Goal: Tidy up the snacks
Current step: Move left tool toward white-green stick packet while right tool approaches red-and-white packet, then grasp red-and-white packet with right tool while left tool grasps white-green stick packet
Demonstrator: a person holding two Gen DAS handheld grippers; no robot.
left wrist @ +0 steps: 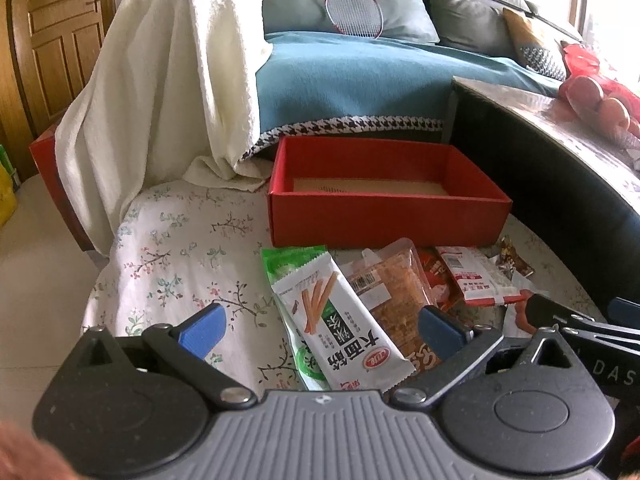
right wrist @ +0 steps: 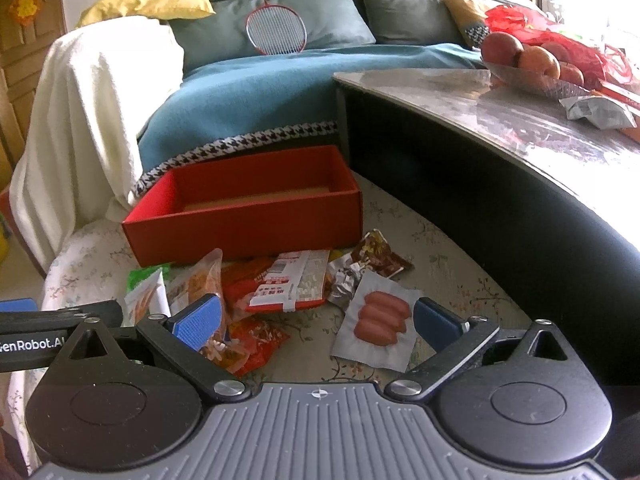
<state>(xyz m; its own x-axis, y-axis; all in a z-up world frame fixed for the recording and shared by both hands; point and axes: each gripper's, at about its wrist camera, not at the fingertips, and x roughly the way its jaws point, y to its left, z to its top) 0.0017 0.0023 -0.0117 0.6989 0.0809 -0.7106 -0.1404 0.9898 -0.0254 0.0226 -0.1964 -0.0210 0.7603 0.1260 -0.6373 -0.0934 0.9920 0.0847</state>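
We see left gripper (left wrist: 320,330) spread wide over green-white snack packet (left wrist: 340,320); right gripper (right wrist: 316,324) wide over sausage pack (right wrist: 378,324); red box (right wrist: 248,216) behind

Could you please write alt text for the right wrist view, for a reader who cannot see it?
The open right claw hovers over a pile of snack packets on a floral cloth, nearest a clear pack of sausages. Behind the pile sits an empty red box, with a sofa beyond and a dark table at right.
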